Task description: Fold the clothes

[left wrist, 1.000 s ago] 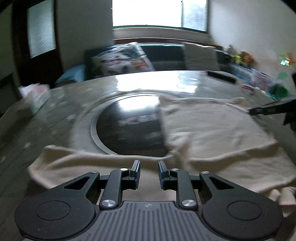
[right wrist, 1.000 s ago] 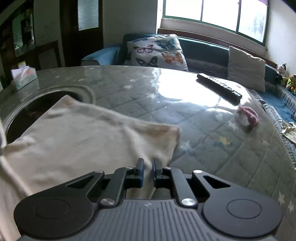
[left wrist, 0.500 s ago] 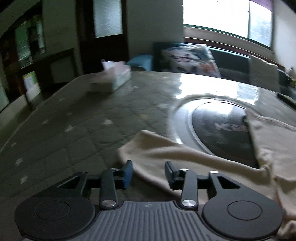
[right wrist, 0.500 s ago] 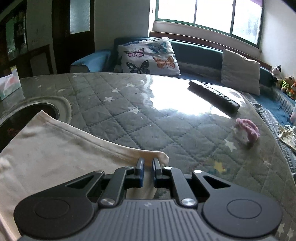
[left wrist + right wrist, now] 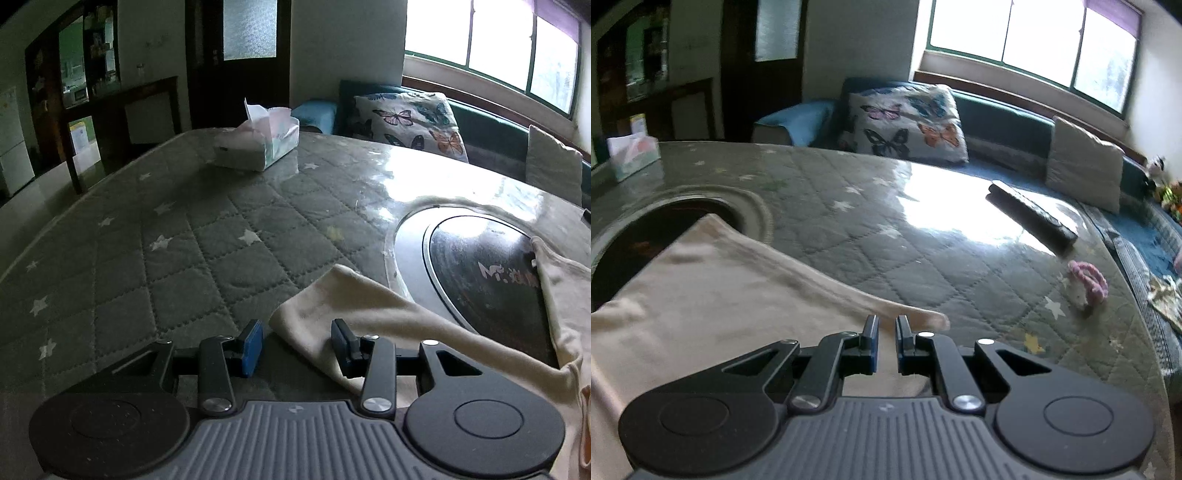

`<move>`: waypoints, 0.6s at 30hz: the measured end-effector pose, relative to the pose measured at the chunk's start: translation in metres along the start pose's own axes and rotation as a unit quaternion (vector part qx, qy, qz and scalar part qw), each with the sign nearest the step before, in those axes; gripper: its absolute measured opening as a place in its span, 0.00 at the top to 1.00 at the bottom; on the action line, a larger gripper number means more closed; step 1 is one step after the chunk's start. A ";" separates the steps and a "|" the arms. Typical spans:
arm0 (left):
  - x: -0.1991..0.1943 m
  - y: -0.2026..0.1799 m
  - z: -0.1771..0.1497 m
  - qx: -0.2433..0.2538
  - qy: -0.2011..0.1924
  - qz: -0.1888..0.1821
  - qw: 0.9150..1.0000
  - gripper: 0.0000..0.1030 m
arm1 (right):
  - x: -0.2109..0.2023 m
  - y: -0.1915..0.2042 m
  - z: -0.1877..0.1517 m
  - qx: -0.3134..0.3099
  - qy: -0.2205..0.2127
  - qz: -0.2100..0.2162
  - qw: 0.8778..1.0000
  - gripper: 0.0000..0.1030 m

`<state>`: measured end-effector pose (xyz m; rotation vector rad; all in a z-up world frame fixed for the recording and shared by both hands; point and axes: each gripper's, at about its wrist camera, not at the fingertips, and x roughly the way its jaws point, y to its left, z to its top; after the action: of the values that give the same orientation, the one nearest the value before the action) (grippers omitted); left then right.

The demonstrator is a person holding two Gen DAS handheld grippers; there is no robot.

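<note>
My left gripper (image 5: 297, 343) closing around the cream cotton garment (image 5: 369, 317)'s corner at 6 o'clock, pads not yet pressing; my right gripper (image 5: 886, 341) pinches the other corner (image 5: 923, 317); grasping step; next, lift both together and fold.

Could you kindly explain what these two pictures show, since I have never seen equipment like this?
There is no robot here: a person holds a two-finger gripper in each hand, and each carries a wide-angle camera looking along its fingers. One picture is from the left gripper, the other from the right gripper. Both look over a quilted, star-patterned table with a cream garment spread on it for folding. The left jaws are closing around the end of a sleeve; the pads do not press it yet. The right jaws are nearly together on the garment's edge. A tissue box, a remote control and a pink knitted item also lie on the table.
</note>
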<state>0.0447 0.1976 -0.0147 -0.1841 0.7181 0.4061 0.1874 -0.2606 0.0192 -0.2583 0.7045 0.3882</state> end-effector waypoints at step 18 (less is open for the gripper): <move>-0.132 -0.103 0.026 0.084 -0.140 -0.203 0.966 0.95 | -0.105 0.052 -0.057 -0.004 -0.033 0.053 0.998 0.92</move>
<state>0.0141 0.0730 0.0962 -0.1069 0.4176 -0.0233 0.0588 -0.2617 0.0426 -0.2146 0.6545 0.4991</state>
